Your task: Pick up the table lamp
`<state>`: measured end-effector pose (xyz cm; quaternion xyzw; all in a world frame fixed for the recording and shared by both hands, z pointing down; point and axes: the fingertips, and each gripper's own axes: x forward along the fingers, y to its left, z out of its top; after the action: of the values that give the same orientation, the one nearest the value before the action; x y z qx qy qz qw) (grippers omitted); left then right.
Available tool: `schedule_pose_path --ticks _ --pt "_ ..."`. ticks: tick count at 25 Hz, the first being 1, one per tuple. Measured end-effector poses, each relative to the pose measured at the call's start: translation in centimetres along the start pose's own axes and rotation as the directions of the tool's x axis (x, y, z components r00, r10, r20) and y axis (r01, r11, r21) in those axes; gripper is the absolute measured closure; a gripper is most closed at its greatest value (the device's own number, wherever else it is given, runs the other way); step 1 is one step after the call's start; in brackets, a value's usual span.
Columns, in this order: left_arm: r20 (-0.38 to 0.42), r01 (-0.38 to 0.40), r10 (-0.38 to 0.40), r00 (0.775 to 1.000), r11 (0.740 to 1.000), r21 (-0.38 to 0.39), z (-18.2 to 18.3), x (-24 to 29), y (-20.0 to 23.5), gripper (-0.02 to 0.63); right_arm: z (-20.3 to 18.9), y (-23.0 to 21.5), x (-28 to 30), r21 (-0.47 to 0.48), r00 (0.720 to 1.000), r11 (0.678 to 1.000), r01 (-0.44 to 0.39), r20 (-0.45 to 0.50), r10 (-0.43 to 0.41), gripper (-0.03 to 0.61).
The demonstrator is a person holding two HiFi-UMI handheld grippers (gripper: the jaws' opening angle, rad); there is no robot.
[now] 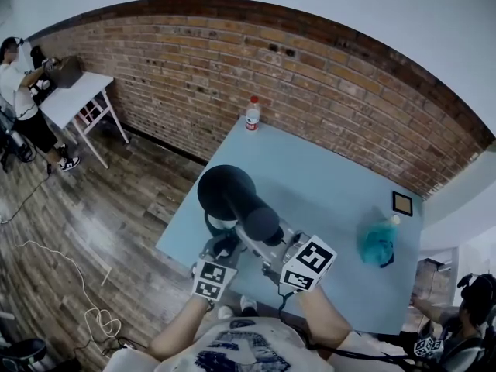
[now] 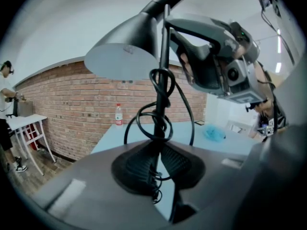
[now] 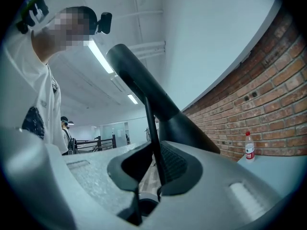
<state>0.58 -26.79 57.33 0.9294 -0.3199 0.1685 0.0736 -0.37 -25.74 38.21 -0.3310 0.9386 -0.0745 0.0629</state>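
The table lamp is black, with a round shade, a thin stem and a cord wound round the stem. It stands out over the near left part of the light blue table. My left gripper is shut on the stem below the shade, and the coiled cord hangs just in front of its jaws. My right gripper is shut on the same stem, higher up and from the other side. The lamp's base is hidden under the shade and the grippers.
At the table's far edge stands a water bottle. A teal bag and a small dark frame lie at its right. A brick wall runs behind. One person stands by a white table far left, another sits at lower right.
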Motion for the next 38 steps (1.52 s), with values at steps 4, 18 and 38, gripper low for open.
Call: schedule_pose_path --ticks 4,18,38 --pt "0.014 0.010 -0.010 1.000 1.000 0.007 0.7 0.0 0.0 0.566 0.7 0.0 0.1 -0.011 1.000 1.000 0.006 0.006 -0.006 0.530" --pt "0.027 0.012 -0.012 1.000 1.000 0.020 2.0 0.2 1.2 0.566 1.8 -0.6 0.9 -0.024 1.000 1.000 0.006 0.015 -0.005 0.531" --pt "0.025 0.020 -0.020 0.999 1.000 0.022 1.9 0.7 1.7 0.566 1.5 -1.2 1.4 -0.027 1.000 0.999 0.022 0.013 -0.022 0.531"
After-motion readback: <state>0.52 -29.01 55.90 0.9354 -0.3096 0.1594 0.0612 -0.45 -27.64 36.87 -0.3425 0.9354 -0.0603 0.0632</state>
